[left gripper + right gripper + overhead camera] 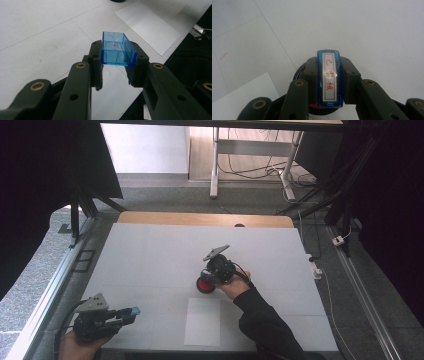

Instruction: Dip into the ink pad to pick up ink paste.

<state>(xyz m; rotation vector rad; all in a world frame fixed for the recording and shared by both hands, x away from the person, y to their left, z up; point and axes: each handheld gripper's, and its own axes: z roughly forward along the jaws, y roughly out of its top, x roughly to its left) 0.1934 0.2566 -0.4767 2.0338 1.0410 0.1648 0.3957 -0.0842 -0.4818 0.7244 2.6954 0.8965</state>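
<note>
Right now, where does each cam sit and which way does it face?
High view: above the person's side, facing forward and down on the white table; forearms, left gripper and right gripper show.
Left gripper view: rides the left gripper, looks along its fingers at the clear blue cap.
Right gripper view: rides the right gripper, looks down its fingers at the blue stamp over the red ink pad.
Shared: the paper sheet shows in all three.
</note>
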